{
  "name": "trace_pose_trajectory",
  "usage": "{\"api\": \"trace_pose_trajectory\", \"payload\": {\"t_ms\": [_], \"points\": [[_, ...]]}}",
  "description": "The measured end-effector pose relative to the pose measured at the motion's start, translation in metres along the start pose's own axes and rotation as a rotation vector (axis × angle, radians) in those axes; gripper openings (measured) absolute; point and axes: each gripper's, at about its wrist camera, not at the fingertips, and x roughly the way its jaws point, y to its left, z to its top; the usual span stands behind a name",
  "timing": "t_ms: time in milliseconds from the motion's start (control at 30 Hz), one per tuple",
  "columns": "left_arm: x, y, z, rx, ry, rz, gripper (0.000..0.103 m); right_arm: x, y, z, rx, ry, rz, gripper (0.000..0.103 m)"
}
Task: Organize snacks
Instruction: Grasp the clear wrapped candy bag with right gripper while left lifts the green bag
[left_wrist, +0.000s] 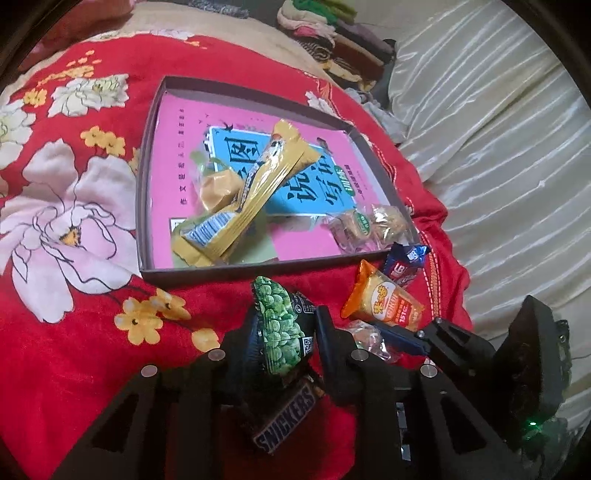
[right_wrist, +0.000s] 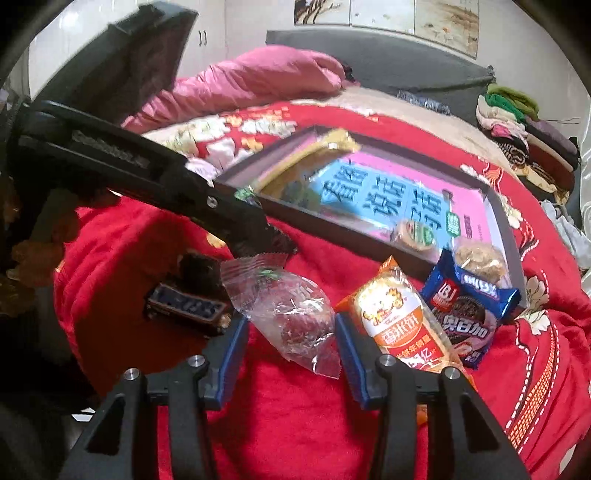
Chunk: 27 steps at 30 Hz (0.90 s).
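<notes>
A shallow grey box (left_wrist: 207, 272) with a pink and blue printed bottom lies on the red bed cover and holds yellow wafer packs (left_wrist: 255, 195) and small clear-wrapped sweets (left_wrist: 373, 223). My left gripper (left_wrist: 280, 332) is shut on a green pea packet (left_wrist: 282, 325), just in front of the box's near wall, above a Snickers bar (left_wrist: 286, 421). My right gripper (right_wrist: 291, 343) is open around a clear-wrapped reddish snack (right_wrist: 295, 317) on the cover. An orange rice-cracker pack (right_wrist: 399, 321) and a blue cookie pack (right_wrist: 465, 306) lie to its right.
The left gripper's arm (right_wrist: 147, 173) crosses the right wrist view from the left. The box (right_wrist: 369, 243) sits behind the loose snacks. A pink quilt (right_wrist: 258, 81) and folded clothes (right_wrist: 524, 136) lie at the back. A white satin sheet (left_wrist: 498, 166) borders the cover on the right.
</notes>
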Motion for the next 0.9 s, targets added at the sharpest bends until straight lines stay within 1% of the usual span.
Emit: {"api": "trace_pose_trajectory", "payload": {"t_ms": [67,233,333,467,567,700,767,900], "points": [[0.001,0.002,0.001,-0.003,0.005,-0.001,0.030,0.005,0.001,0.000,-0.003,0.012,0.004,0.049],[0.004,0.011,0.002,-0.034,0.014,-0.011,0.030,0.012,0.008,0.004,-0.056,0.008,-0.037,0.050],[0.007,0.016,0.002,-0.049,0.022,-0.019,0.030,0.016,0.013,0.005,-0.103,0.014,-0.066,0.053],[0.012,0.017,0.003,-0.053,0.026,-0.020,0.030,0.024,0.021,0.010,-0.177,0.018,-0.098,0.053],[0.016,0.017,0.004,-0.049,0.030,-0.016,0.031,0.028,0.022,0.012,-0.197,0.016,-0.085,0.052],[0.022,0.018,0.005,-0.053,0.043,-0.021,0.031,0.027,0.021,0.012,-0.182,0.018,-0.067,0.047],[0.023,0.017,0.006,-0.056,0.045,-0.026,0.030,0.021,0.020,0.011,-0.165,0.015,-0.052,0.046],[0.018,0.016,0.007,-0.082,0.024,-0.051,0.028,0.004,0.015,0.008,-0.096,-0.011,0.000,0.045]]}}
